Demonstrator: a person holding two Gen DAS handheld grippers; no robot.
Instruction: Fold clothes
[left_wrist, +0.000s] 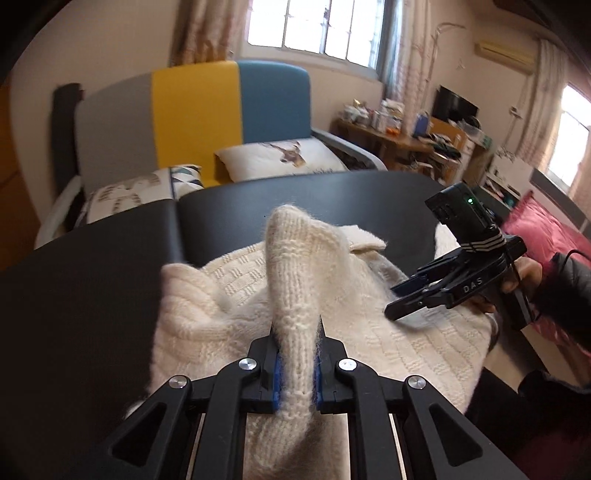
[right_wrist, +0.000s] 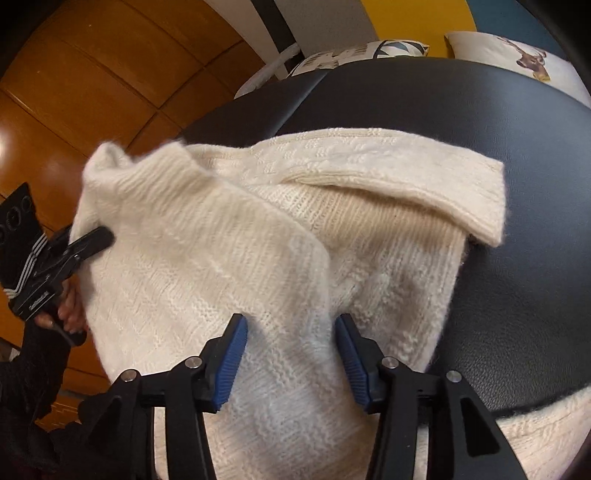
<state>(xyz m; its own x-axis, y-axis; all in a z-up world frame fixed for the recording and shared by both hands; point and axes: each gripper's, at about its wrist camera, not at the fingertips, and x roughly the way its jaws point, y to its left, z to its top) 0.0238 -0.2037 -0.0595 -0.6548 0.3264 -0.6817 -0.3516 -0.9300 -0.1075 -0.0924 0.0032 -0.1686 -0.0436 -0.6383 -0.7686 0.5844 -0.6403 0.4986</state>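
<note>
Cream knit sweater (left_wrist: 229, 295) lies spread on the dark counter (left_wrist: 92, 295), w/ 1 part raised off it. Left gripper (left_wrist: 297, 332) is clamped on a narrow ribbed fold of the sweater: both blue pads (left_wrist: 277, 380) press the knit from either side, and the fold runs up from the jaws to a rounded peak above the rest of the garment. In the right wrist view the same left gripper (right_wrist: 94, 240) shows at the left edge, a hand (right_wrist: 68, 306) in a dark sleeve holding its grip, its tip against the lifted, blurred edge of the sweater (right_wrist: 207, 258).

Right gripper (right_wrist: 291, 347) hangs over the sweater's near side w/ jaws apart. Knit shows between the 2 blue pads (right_wrist: 232, 365), but whether they touch it can't be told; gaps show on both sides near the tips. From the left wrist view the right gripper (left_wrist: 393, 299) sits at the sweater's right side, tips angled down toward the fabric, jaws only slightly parted there; a hand (left_wrist: 524, 273) w/ a dark cuff holds it, cable trailing off.

1 folded band of the sweater lies flat across the far part of the counter in the right wrist view, its end reaching toward the right.

Behind the counter: sofa (left_wrist: 192, 110) w/ grey, yellow and blue back panels, 2 printed cushions (left_wrist: 280, 155) on it. Wood-panelled wall (right_wrist: 74, 92) at left in the right wrist view.
</note>
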